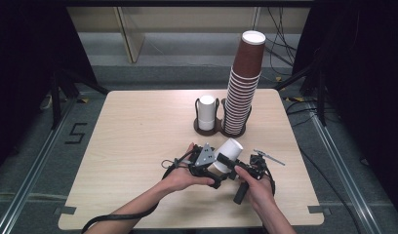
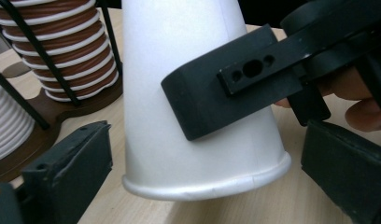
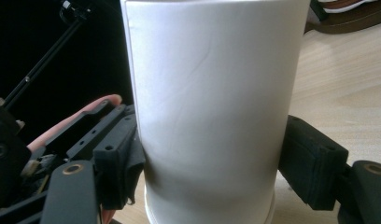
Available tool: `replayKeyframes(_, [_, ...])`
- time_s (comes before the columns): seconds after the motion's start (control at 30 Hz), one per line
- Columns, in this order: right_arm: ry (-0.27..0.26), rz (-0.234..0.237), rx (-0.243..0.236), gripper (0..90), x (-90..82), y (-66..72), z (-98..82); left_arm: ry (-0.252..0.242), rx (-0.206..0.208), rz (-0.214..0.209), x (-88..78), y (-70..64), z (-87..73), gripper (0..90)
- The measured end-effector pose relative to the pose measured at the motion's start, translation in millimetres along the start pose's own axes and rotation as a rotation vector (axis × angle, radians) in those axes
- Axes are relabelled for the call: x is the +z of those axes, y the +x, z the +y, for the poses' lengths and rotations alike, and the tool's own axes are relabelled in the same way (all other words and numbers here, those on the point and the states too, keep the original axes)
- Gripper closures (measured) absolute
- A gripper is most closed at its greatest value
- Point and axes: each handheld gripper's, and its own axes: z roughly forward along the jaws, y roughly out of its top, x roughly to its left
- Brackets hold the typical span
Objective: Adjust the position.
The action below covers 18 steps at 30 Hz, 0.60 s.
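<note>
A white paper cup hangs tilted over the table's front middle, its rim toward the person. My right gripper is shut on it; in the right gripper view its black pads press both sides of the cup, right gripper. My left gripper, with a grey plate on top, comes in from the left. In the left gripper view, the left gripper stands open, its jaws either side of the cup's rim with gaps to it. A right-gripper jaw crosses the cup's wall there.
A dark wooden holder stands at the table's back middle. It carries a short stack of white cups and a tall stack of brown cups, leaning slightly. The brown cups stand close behind the held cup. The wooden table has dark floor around it.
</note>
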Motion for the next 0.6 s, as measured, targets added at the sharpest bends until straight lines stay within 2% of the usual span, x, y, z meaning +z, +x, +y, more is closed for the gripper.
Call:
replayKeyframes(0.07, [0.002, 0.002, 0.000, 29.0, 0.1, 0.1, -0.1, 0.003, 0.003, -0.005, 1.6, 1.0, -0.4, 3.2])
replayKeyframes(0.1, [0.007, 0.001, 0.021, 29.0, 0.0, 1.5, -0.5, 0.002, -0.004, -0.002, 2.8, 1.0, -1.1, 4.1])
replayKeyframes(0.13, [0.004, 0.001, 0.000, 29.0, 0.3, 0.4, -0.4, 0.009, -0.006, 0.000, 3.0, 1.4, -1.3, 4.9])
replayKeyframes(0.2, [0.005, 0.006, -0.006, 29.0, 0.4, 0.5, -0.6, 0.011, -0.009, -0.010, 4.6, 3.4, -2.5, 6.5])
replayKeyframes(0.27, [0.004, 0.019, 0.003, 29.0, 0.3, 1.9, -0.6, 0.013, -0.020, -0.005, 5.2, 3.9, -3.0, 8.6])
replayKeyframes(0.3, [0.010, 0.023, 0.036, 29.1, 0.0, 4.4, -1.1, 0.009, -0.024, -0.010, 6.1, 4.6, -3.3, 9.0])
replayKeyframes(0.5, [0.005, 0.020, 0.009, 29.1, -0.3, 3.4, -0.5, 0.012, -0.031, -0.013, 6.6, 3.5, -3.1, 12.4])
replayKeyframes(0.57, [0.004, 0.015, 0.012, 29.1, -0.1, 3.5, -0.7, 0.018, -0.035, -0.013, 6.6, 3.4, -2.8, 12.8])
replayKeyframes(0.6, [0.007, 0.017, 0.032, 29.0, -0.1, 4.4, -1.0, 0.021, -0.034, -0.012, 6.6, 3.5, -2.7, 13.0])
